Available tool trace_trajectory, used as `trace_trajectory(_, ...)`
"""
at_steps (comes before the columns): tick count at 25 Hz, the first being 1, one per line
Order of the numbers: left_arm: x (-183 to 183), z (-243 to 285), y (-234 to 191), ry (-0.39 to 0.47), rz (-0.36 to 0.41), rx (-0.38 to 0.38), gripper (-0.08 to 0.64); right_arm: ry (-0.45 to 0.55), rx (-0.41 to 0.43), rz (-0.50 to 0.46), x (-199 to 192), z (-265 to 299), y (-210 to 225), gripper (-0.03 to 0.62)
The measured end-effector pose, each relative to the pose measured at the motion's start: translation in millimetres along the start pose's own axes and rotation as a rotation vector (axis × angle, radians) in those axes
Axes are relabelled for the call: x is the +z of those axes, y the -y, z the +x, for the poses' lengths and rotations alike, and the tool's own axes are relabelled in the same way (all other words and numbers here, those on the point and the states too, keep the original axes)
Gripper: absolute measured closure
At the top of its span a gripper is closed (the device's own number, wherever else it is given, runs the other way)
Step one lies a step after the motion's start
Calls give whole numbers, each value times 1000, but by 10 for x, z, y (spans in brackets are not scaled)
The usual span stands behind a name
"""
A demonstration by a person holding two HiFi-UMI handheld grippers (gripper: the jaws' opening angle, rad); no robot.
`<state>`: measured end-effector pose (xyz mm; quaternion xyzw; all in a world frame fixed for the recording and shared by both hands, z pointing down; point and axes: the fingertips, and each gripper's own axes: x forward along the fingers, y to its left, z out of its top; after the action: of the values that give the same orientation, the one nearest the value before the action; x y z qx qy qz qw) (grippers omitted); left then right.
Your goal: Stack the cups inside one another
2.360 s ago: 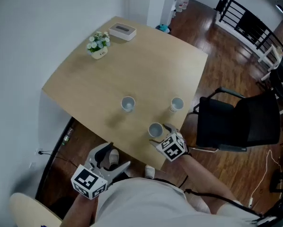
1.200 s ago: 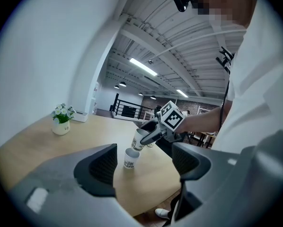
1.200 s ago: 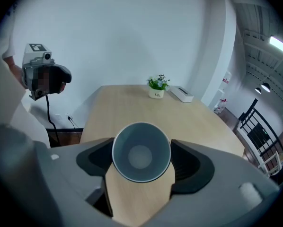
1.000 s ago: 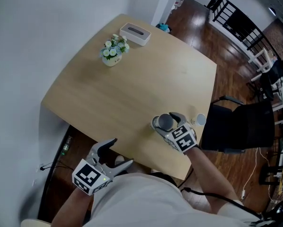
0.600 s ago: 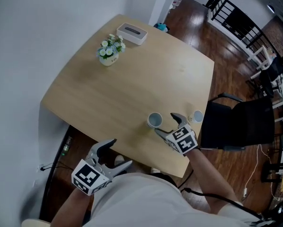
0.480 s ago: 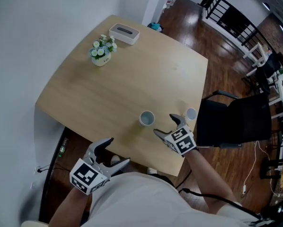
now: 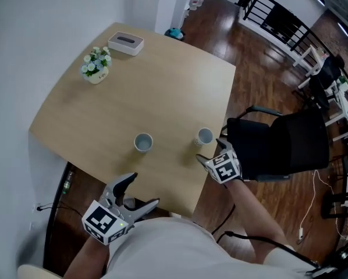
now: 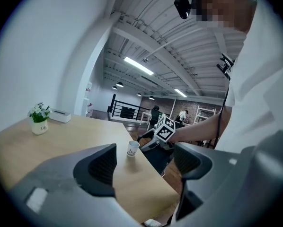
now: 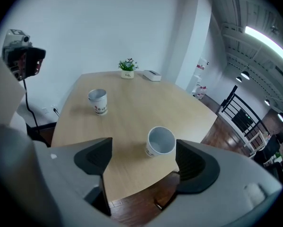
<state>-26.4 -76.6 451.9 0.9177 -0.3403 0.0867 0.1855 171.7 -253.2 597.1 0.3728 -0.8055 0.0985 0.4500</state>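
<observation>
Two white cups stand on the wooden table (image 7: 162, 86). The left cup (image 7: 143, 142) (image 9: 98, 100) stands near the front edge; I cannot tell whether another cup sits inside it. The right cup (image 7: 204, 136) (image 9: 160, 141) (image 8: 132, 148) stands near the table's right corner. My right gripper (image 7: 213, 151) (image 9: 144, 162) is open just short of this cup, which shows ahead between the jaws, untouched. My left gripper (image 7: 140, 192) (image 8: 146, 164) is open and empty, held off the table's front edge by my body.
At the table's far left stand a small flower pot (image 7: 94, 67) (image 9: 128, 69) and a white box (image 7: 125, 42). A black chair (image 7: 279, 144) stands just right of the table, behind my right gripper. Below the table edge is wooden floor.
Three separate cups showed at first. My right gripper lifted the near one, brought it over another, let go, and moved right to the last cup. The left gripper stayed put.
</observation>
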Motion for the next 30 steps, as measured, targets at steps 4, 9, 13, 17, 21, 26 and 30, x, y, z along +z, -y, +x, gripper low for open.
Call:
trace_trajectory(4,-50,83,234,-28,-25,88,163,13,39,15,-77,265,254,172)
trace_trajectory(9,-209,-73,312,-52,-68,227,163,-29,82,27,-150,781,403,169)
trace_trajectory(13,-302,-205,323,-71,-70,294,163,-45,88,49,-188,950,420,193)
trace_trajectory(17,-267,-254,246,-63,-81,289,163,-32,81,9,-3,765,381,218)
trace_trajectory(21,-175,-305,17,-43,-53,242,163,25,109,-12,401,483,154,219)
trace_trajectory(26,-55,-393,-265,-13,-20,176,163,80,126,-31,911,192,-184,221)
trace_trajectory(30,-36,-551,-435,7,-6,127,163,97,136,-49,1238,63,-520,221)
